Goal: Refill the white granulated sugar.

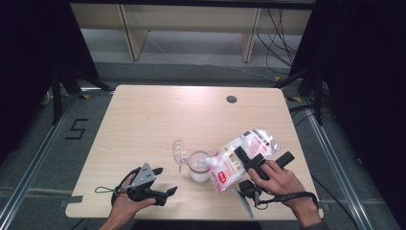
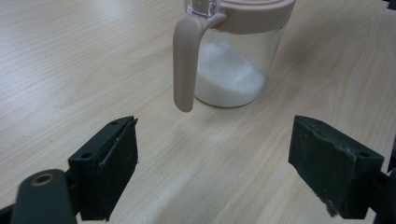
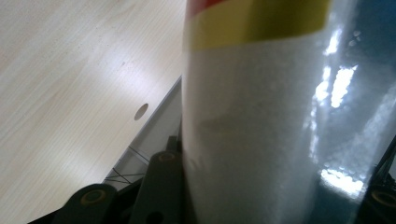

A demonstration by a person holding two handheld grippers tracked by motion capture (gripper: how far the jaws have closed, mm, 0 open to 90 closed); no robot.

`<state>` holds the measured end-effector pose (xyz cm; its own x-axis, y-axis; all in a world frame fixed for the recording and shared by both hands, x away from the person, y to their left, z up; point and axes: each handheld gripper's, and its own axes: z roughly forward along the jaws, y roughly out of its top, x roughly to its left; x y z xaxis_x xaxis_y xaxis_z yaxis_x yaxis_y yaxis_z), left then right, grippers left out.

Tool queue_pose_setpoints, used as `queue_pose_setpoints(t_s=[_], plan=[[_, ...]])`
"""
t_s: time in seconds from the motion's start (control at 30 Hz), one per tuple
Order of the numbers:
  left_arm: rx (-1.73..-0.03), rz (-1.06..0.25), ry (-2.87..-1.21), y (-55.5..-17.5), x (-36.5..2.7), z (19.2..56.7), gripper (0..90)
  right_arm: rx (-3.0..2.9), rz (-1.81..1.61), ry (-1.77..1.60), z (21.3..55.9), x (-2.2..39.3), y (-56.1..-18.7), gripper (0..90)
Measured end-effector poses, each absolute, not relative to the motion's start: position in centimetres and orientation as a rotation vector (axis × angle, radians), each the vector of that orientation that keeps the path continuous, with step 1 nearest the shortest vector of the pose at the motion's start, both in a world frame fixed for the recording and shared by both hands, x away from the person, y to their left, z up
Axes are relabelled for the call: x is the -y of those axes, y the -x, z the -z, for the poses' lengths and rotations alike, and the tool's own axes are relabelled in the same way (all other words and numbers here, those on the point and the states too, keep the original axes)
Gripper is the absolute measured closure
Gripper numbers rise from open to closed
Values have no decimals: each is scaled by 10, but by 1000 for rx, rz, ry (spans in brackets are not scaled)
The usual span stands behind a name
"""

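Observation:
A clear jar (image 1: pixel 199 166) with a pinkish rim stands at the table's front middle, its clear lid (image 1: pixel 179 150) flipped open to the left. White granules fill the jar's (image 2: pixel 233 70) lower part, and a pink tab (image 2: pixel 183 65) hangs down its side. My right gripper (image 1: pixel 262 157) is shut on a clear bag of white granules (image 1: pixel 239 158) with red print. The bag is tilted, its lower end at the jar's mouth. Close up, the bag (image 3: pixel 261 116) sits between the right gripper (image 3: pixel 266 200) jaws. My left gripper (image 1: pixel 165 180) rests open left of the jar, nothing between its pads (image 2: pixel 109 168).
The light wooden table (image 1: pixel 158 120) has a round cable hole (image 1: pixel 231 99) near its far right edge. Black curtains flank the table. Wooden frames and cables lie on the floor beyond it.

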<state>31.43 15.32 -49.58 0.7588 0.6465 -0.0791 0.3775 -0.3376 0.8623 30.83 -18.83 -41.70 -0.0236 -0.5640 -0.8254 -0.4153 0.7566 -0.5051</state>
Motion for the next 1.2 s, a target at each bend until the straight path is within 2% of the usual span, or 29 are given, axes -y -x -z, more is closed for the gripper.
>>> queue_pose_setpoints(t_s=[1.2], plan=[[-772,-346,-1968,-315,-153,496,153,-1649,129,786,415,189,-308,744]])
